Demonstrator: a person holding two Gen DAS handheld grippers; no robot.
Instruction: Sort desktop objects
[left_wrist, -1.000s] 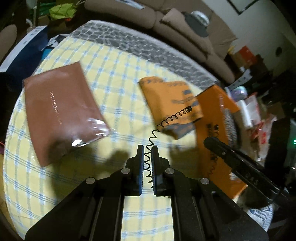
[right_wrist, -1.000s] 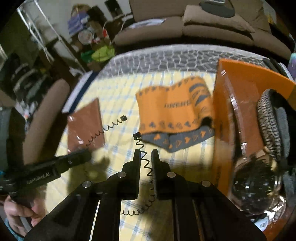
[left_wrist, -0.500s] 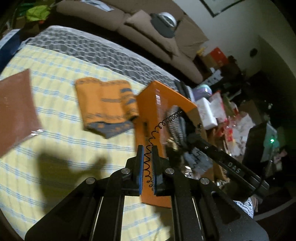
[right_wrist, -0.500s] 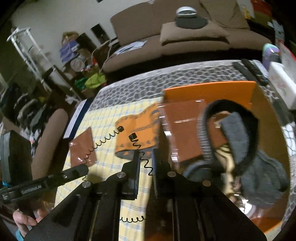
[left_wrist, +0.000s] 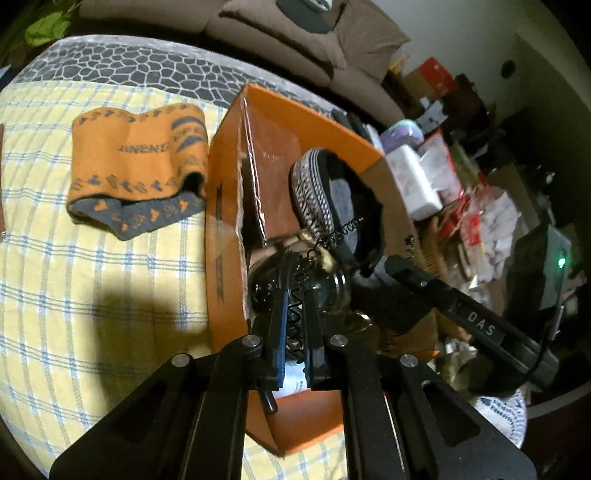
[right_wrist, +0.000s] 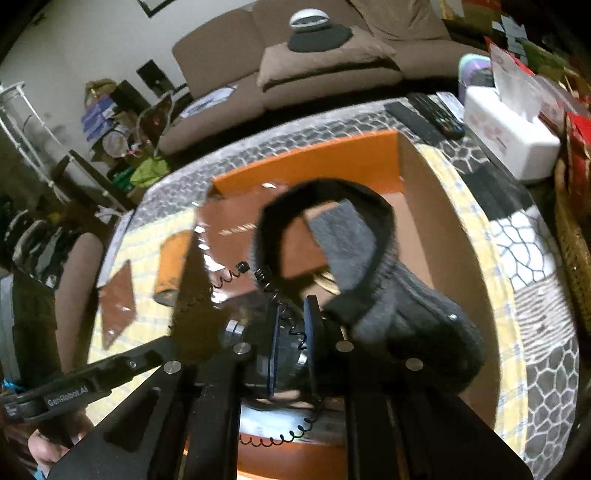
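A black coiled cable (left_wrist: 295, 317) is held by both grippers over the orange box (left_wrist: 221, 229). My left gripper (left_wrist: 295, 295) is shut on one end of the cable. My right gripper (right_wrist: 291, 314) is shut on the cable's other part (right_wrist: 291, 328). The box (right_wrist: 317, 158) holds a grey slipper (right_wrist: 406, 306), a brown packet (left_wrist: 273, 162) and a dark round glass object (left_wrist: 273, 273). An orange patterned cloth (left_wrist: 136, 166) lies on the yellow checked table (left_wrist: 92, 258) left of the box.
A second brown packet (right_wrist: 118, 302) lies at the table's far left. A white tissue box (right_wrist: 509, 133) and remote controls (right_wrist: 432, 110) sit at the table's right edge. A brown sofa (right_wrist: 295, 62) stands behind.
Both grippers have moved right with the coiled cable, from over the checked cloth to over the orange box. They now sit low over the items inside it.
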